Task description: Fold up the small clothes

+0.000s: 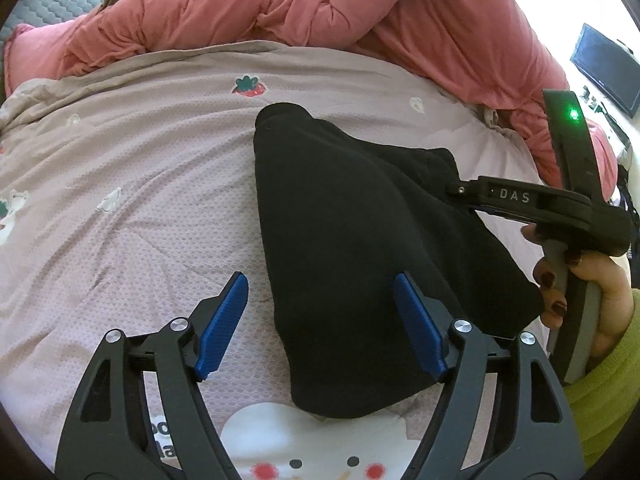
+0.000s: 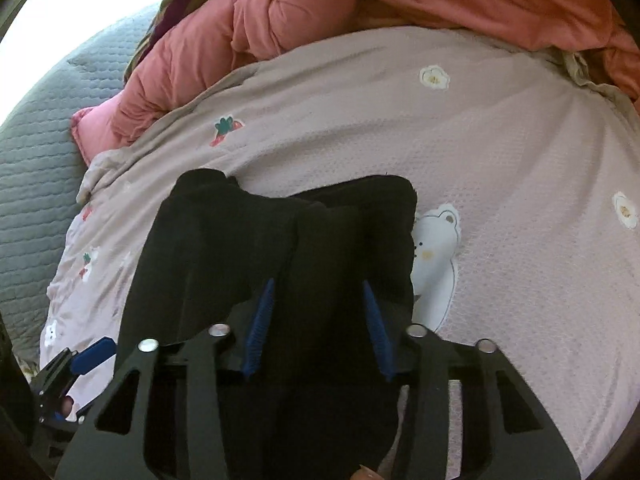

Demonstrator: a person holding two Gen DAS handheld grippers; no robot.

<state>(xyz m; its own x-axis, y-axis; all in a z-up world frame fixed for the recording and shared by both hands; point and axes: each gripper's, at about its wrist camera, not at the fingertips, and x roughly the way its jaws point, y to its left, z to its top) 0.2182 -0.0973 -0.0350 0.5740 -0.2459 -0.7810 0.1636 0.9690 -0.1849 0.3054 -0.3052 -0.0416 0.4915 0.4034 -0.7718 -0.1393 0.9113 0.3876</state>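
Observation:
A small black garment lies on a pale pink bedsheet printed with bears and strawberries. My left gripper hovers open over the garment's near end; its right blue pad is above the cloth and its left pad above bare sheet. My right gripper comes in from the right and pinches the garment's right edge, which rises toward it. In the right wrist view the black garment is bunched between the blue pads of my right gripper and drapes over its fingers.
A rumpled pink duvet is heaped along the far side of the sheet. A grey quilted mattress shows at the left. A person's hand in a green sleeve holds the right gripper. A dark screen stands far right.

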